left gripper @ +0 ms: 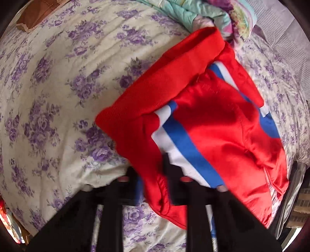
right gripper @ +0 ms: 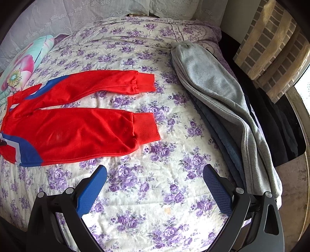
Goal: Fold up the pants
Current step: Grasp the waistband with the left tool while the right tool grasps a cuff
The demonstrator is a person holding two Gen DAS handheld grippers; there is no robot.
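Smooth red cloth pants [right gripper: 77,128] with ribbed cuffs lie on a quilted floral bedspread [right gripper: 155,193]; fleecy grey garment [right gripper: 213,81] far right.

red pants [right gripper: 73,124] (blue-white stripes), legs apart

Red pants [right gripper: 77,128] with blue-white stripes; purple-floral cream bedspread [right gripper: 155,193]

Purple-floral bedspread [right gripper: 155,135] covers the bed. Grey fleece garment [right gripper: 219,108] lies along its right edge over darker folded clothes [right gripper: 219,143]. Floral pillow [right gripper: 25,66] at far left, lace-trimmed pillows [right gripper: 116,9] at headboard.
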